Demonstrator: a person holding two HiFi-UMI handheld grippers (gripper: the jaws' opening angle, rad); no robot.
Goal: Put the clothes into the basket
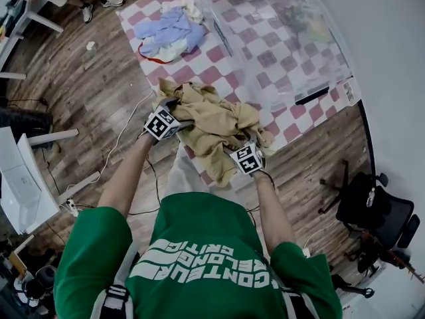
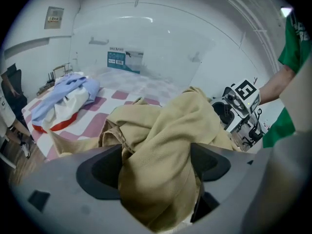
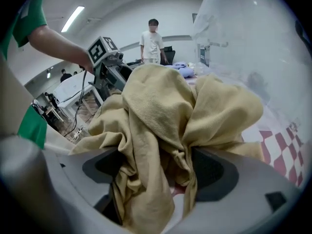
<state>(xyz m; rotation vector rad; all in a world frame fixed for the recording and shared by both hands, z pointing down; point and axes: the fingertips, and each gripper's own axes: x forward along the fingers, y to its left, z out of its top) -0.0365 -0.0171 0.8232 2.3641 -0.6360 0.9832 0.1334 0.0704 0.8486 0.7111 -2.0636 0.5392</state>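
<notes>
Jaws on both grippers stand wide apart, each pair with crumpled tan cloth bunched between them. The left gripper (image 1: 174, 111) sits at the near left edge of the tan garment (image 1: 212, 121), and its own view shows a thick fold filling the gap from one pad to the other. The right gripper (image 1: 250, 143) sits at the garment's near right edge, with folds hanging down through its opening in the same way. Whether the pads press on the cloth is unclear.

The garment lies in a rumpled heap on the near end of a pink-and-white checkered cloth (image 1: 143, 18) spread over the wooden floor, between the two grippers and just past them. Farther along the cloth, well apart from the heap, lies a pile of blue and white clothes (image 1: 169, 35) with a red edge showing. To the right of that pile and beyond the tan garment stands the clear plastic basket (image 1: 292, 85), near the white wall.
</notes>
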